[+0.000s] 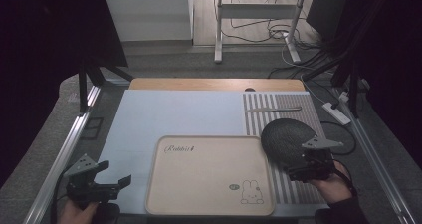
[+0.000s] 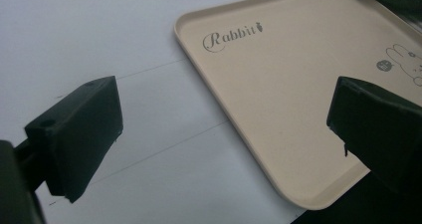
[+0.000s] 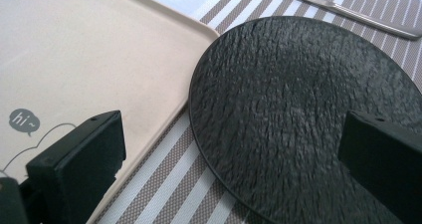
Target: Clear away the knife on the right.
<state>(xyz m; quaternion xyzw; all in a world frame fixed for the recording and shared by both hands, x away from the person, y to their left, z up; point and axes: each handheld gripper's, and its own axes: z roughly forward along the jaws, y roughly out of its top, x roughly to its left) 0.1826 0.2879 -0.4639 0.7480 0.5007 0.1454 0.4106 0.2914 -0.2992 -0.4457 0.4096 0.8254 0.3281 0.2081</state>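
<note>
A round black plate (image 1: 283,137) with a rough texture rests on the striped placemat (image 1: 298,102), its left rim close to the far right corner of a beige tray (image 1: 209,174). The tray, printed "Rabbit" with a bunny drawing, is bare. My right gripper (image 1: 304,160) is open at the plate's near edge. In the right gripper view the jaws (image 3: 231,134) stand wide apart, one over the tray (image 3: 74,59) and one over the plate (image 3: 298,84). My left gripper (image 1: 116,172) is open near the tray's left front corner, holding nothing. Its jaws (image 2: 224,119) straddle the tray's edge (image 2: 278,84).
A metal knife (image 1: 272,108) lies across the far part of the placemat, beyond the plate (image 3: 348,7). A light blue mat (image 1: 174,114) covers the table's left and middle. Metal frame rails run along both table sides, and cables trail on the floor behind.
</note>
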